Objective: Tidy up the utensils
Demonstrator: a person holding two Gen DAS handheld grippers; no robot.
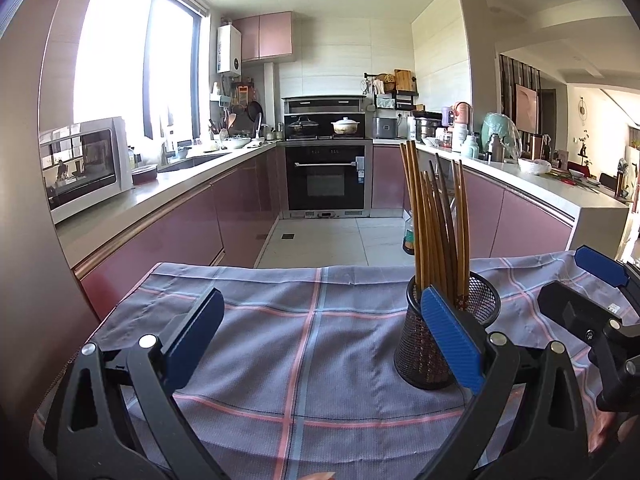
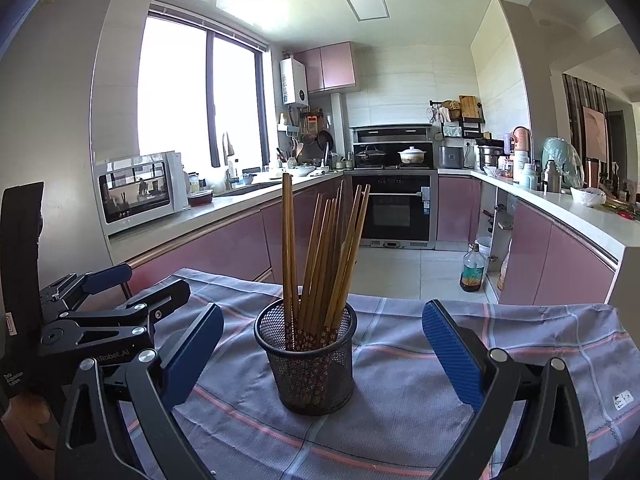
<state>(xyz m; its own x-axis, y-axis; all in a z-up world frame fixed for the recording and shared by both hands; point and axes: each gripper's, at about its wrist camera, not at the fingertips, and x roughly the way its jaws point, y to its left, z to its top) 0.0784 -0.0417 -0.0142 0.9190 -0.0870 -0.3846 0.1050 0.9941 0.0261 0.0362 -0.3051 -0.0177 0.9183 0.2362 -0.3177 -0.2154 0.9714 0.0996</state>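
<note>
A black mesh cup (image 2: pixel 311 364) stands upright on a plaid cloth (image 2: pixel 400 412) and holds several brown wooden chopsticks (image 2: pixel 320 256). My right gripper (image 2: pixel 322 356) is open and empty, its blue pads wide apart on either side of the cup, a little nearer than it. In the left wrist view the cup (image 1: pixel 416 356) and chopsticks (image 1: pixel 436 224) sit at the right, just behind the right pad. My left gripper (image 1: pixel 324 336) is open and empty over the cloth (image 1: pixel 304 340), to the left of the cup.
The clothed table ends a short way beyond the cup (image 1: pixel 280 269). Behind it lies a tiled kitchen floor (image 2: pixel 420 272) between pink cabinets, with an oven (image 2: pixel 394 210) at the back and an oil bottle (image 2: pixel 473 268) on the floor at right. A microwave (image 1: pixel 84 164) stands on the left counter.
</note>
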